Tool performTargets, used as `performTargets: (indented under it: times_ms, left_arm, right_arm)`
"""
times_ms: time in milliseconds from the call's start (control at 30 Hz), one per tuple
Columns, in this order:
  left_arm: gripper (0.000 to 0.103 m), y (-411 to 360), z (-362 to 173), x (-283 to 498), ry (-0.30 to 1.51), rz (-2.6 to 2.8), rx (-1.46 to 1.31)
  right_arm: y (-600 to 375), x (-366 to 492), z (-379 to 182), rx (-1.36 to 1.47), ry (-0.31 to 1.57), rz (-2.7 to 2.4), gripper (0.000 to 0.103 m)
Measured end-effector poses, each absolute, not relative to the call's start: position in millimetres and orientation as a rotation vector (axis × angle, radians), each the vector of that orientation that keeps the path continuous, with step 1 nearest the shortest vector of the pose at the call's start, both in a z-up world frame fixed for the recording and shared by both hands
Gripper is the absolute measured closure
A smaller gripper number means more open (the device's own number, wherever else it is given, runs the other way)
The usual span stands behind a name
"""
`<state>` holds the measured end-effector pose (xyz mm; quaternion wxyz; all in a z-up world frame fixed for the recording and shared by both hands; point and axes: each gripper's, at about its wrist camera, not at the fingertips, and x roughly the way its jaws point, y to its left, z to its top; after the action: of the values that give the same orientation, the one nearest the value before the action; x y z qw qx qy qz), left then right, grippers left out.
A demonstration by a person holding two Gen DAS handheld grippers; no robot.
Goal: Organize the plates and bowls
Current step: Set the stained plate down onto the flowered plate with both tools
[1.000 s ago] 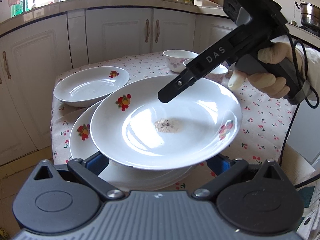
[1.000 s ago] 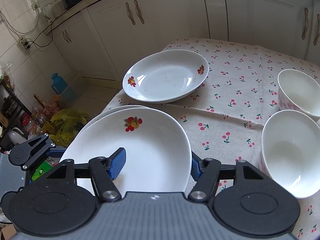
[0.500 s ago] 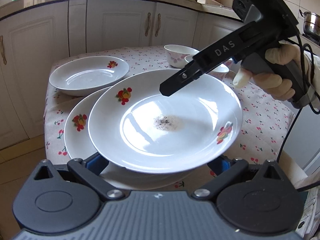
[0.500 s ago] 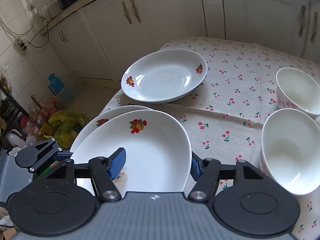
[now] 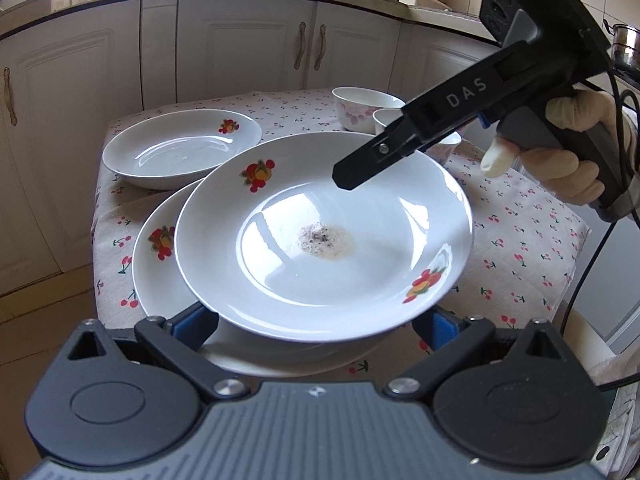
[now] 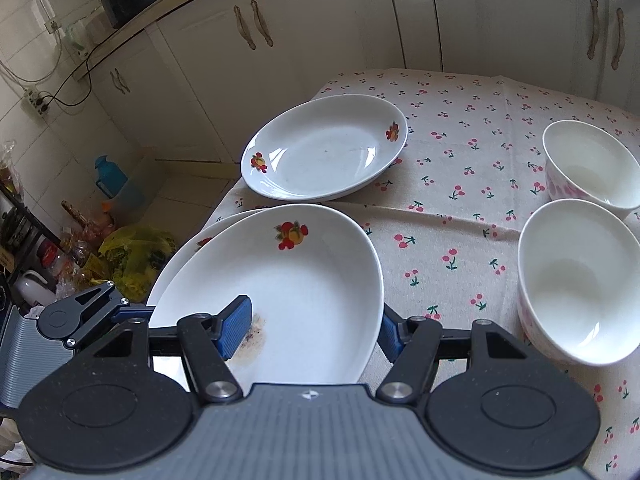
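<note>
Item: soiled plate [image 5: 324, 236], grasped at its rim by our right gripper [image 6: 312, 328]; left gripper [image 5: 316, 324] jaws unclear; spare plate [image 5: 180, 148] at ten o'clock.

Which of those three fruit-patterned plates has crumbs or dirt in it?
The top plate of the near pair, gripped by the right gripper: brownish residue sits at its centre. The far plate looks clean; the plate beneath is mostly hidden.

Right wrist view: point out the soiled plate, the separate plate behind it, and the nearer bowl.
soiled plate [image 6: 304, 280], right wrist view, on its bare white well.
separate plate [image 6: 324, 152], right wrist view, centre of its well.
nearer bowl [image 6: 576, 280], right wrist view, on its inner wall.
</note>
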<state>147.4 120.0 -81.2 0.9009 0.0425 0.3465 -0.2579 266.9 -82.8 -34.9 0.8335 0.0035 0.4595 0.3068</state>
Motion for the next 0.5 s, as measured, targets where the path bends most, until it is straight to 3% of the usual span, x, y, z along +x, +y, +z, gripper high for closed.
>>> performTargets:
  times_ms: [500]
  left_arm:
    - [0.001, 116.7, -76.6, 148.9, 0.764, -0.5, 0.105]
  right_arm:
    - [-86.7, 259.2, -32.2, 0.04, 1.0, 0.622, 0.033]
